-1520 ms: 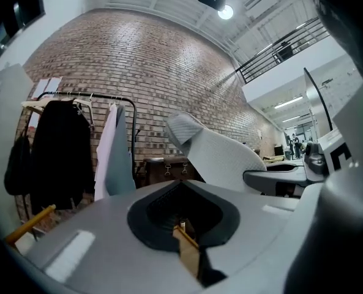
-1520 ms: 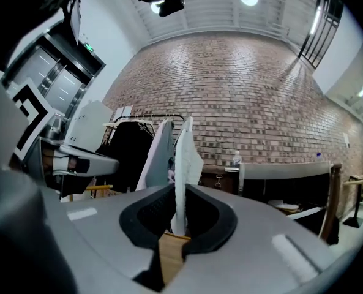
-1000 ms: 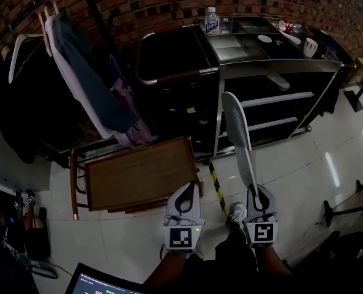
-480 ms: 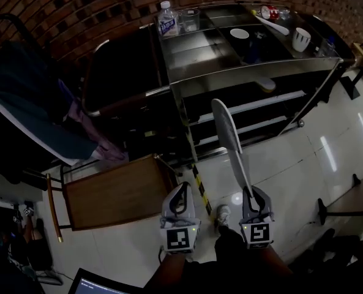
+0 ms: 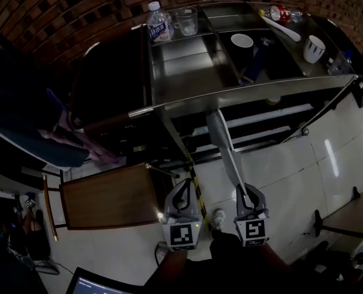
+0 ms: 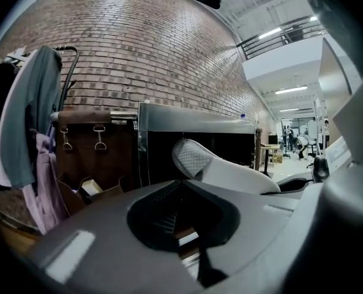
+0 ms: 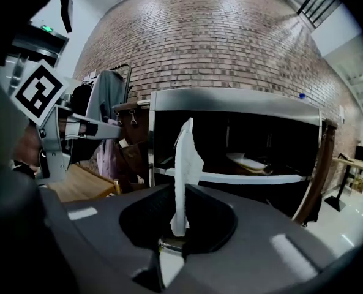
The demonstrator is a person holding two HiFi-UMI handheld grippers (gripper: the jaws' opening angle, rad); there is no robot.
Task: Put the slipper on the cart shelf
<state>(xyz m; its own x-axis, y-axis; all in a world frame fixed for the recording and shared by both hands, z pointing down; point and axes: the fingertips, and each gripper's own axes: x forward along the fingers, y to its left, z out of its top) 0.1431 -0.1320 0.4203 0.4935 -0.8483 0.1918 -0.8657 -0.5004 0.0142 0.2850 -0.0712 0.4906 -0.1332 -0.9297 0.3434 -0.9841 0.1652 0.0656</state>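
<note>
White slipper [image 5: 226, 146] clamped by one end in right gripper [image 5: 247, 195]; jaws narrow, pressing its thin edge. Slipper stands on edge in air, toe pointing at steel cart [image 5: 242, 94], not yet on cart shelf [image 5: 264, 112]. Left gripper [image 5: 182, 193] just beside right gripper, jaws together, nothing between. Pale flat item [image 7: 248, 162] lies on shelf. Water bottle [image 5: 159, 24] and glass [image 5: 185, 20] on cart top. Wooden table [image 5: 108, 195] at left.

We see a large, high-ceilinged, industrial-style hall: red brick wall [image 5: 77, 11], glossy pale tiled floor [image 5: 331, 158], stainless steel cart [image 5: 184, 66], metal garment rack [image 6: 71, 57] hung with clothes.
</note>
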